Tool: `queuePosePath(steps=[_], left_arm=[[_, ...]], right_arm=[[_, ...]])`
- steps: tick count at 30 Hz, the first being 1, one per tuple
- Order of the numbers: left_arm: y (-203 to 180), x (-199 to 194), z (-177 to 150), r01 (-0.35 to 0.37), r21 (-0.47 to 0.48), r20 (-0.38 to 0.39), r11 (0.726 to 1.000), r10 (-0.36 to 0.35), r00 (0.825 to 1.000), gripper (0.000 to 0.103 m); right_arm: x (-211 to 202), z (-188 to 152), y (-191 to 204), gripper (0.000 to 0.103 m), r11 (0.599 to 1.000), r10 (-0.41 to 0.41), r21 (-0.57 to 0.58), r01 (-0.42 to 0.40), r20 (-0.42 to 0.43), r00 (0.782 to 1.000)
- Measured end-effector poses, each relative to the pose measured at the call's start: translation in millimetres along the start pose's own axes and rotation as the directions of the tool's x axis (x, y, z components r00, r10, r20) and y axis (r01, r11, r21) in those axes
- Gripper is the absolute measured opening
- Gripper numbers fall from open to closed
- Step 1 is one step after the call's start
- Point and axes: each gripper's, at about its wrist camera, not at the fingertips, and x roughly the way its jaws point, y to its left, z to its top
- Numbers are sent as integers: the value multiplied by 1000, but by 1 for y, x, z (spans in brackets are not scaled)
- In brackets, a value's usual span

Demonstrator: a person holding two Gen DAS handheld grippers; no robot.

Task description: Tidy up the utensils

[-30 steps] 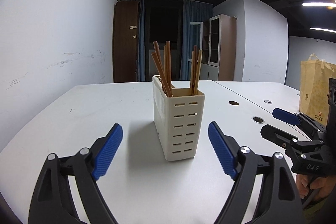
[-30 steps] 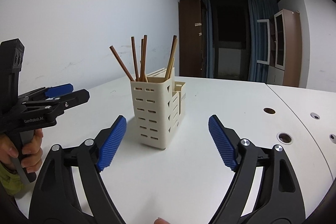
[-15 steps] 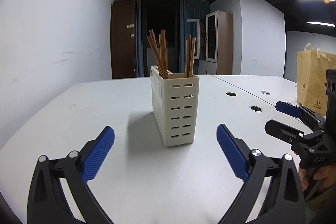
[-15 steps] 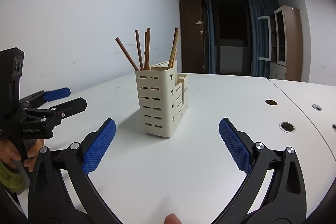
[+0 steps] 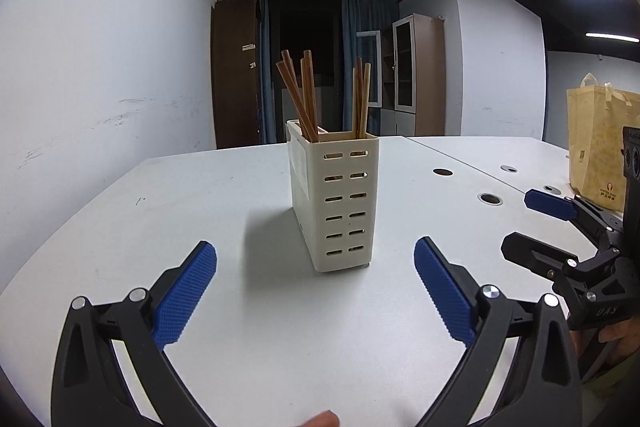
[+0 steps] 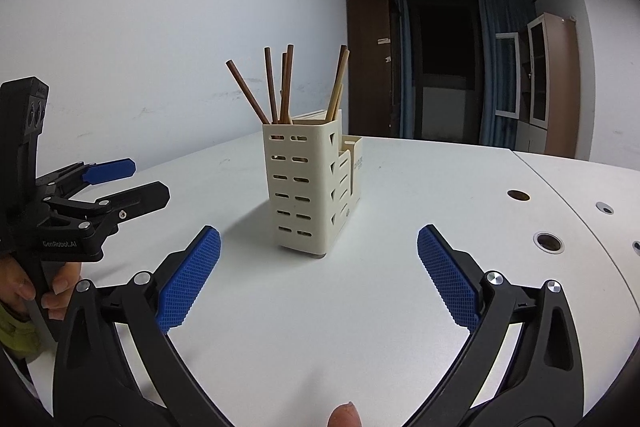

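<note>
Item: cream slotted utensil holder (image 5: 334, 203), standing upright near the middle of the white table (image 5: 200, 211), stepped lower compartments visible on its far side in the right wrist view.

Contents: brown chopsticks (image 5: 304, 95), several, all standing in the tall compartment; some lean toward the wall, a lighter pair stands nearly straight. The lower compartments show nothing above their rims; their insides are hidden.

Loose utensils: none visible anywhere on the table in either view.

Left gripper (image 5: 316, 263): jaws spread wide, nothing between the blue pads, held low just short of the holder and aimed at it.

Right gripper (image 6: 318, 247): jaws likewise spread wide and empty, facing the holder's corner from the other side, apart from it.

Other: yellow paper bag (image 5: 600, 143) at the far right table edge, well apart from the holder; cable holes in the tabletop.

Status, judged: the sorting appears complete, or very nearly so. Every utensil seen is already in the holder, and both grippers are free. Nothing left to collect is in view; at most a tidying of the leaning sticks remains.
</note>
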Motion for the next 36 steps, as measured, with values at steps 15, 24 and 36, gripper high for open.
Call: queuePosePath(steps=[15,24,36], left_arm=[[3,2,0,-10,-6,-17,1000,10,1000,97],[4,2,-1,-7,2,-11,1000,7,1000,97],[1,2,-2,7,9,-8,1000,-7,1000,97]], right_arm=[[1,-3,-1,95,1000,5,-1,-5,-20,1000],[2,-4,0,95,1000,6,-2,-6,-25,1000],[2,-5,0,95,1000,6,-6,-7,-27,1000]])
